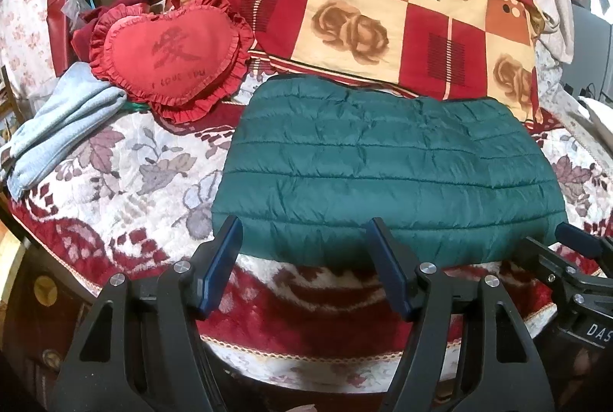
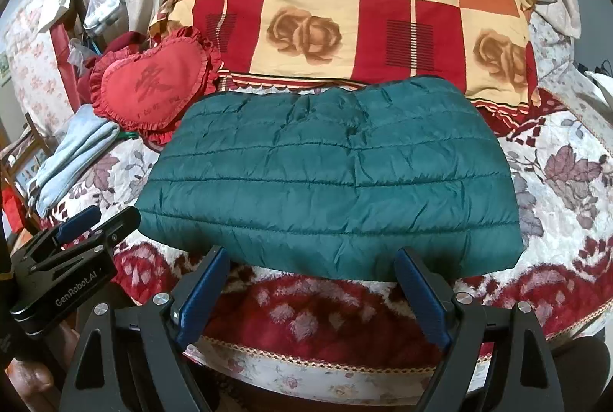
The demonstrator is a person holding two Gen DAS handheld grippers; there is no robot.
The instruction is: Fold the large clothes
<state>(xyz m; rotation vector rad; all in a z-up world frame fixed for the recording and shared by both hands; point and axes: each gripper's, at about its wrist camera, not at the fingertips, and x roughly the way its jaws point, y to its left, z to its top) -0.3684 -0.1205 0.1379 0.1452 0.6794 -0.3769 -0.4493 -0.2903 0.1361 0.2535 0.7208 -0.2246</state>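
While the green quilted jacket (image 1: 387,167) lies folded into a compact rectangle on the floral bedspread (image 1: 126,182), both of your grippers hang back from its near edge with their fingers spread apart and grasping nothing. In the left wrist view the left gripper (image 1: 306,270) sits at 6 o'clock of the jacket, toward its left corner; in the right wrist view the right gripper (image 2: 312,293) sits at 6 o'clock, near the middle of the hem. The fold looks close to finished, though the upper layer puffs and its far edge waves.

Hazards from here, as judged from this arrangement:
- The slick, padded shell may spring open if you lift only the top layer; take all the layers between the fingers at once.
- A grasp set too shallow on the near edge may slip, since the filling compresses.
- A fold toward 12 o'clock could push the jacket into the patchwork quilt (image 1: 367,17) touching its far edge; one toward 10 o'clock would crowd the red heart pillow (image 1: 168,48).
- Your grippers stand near each other; closing inward together risks a collision.
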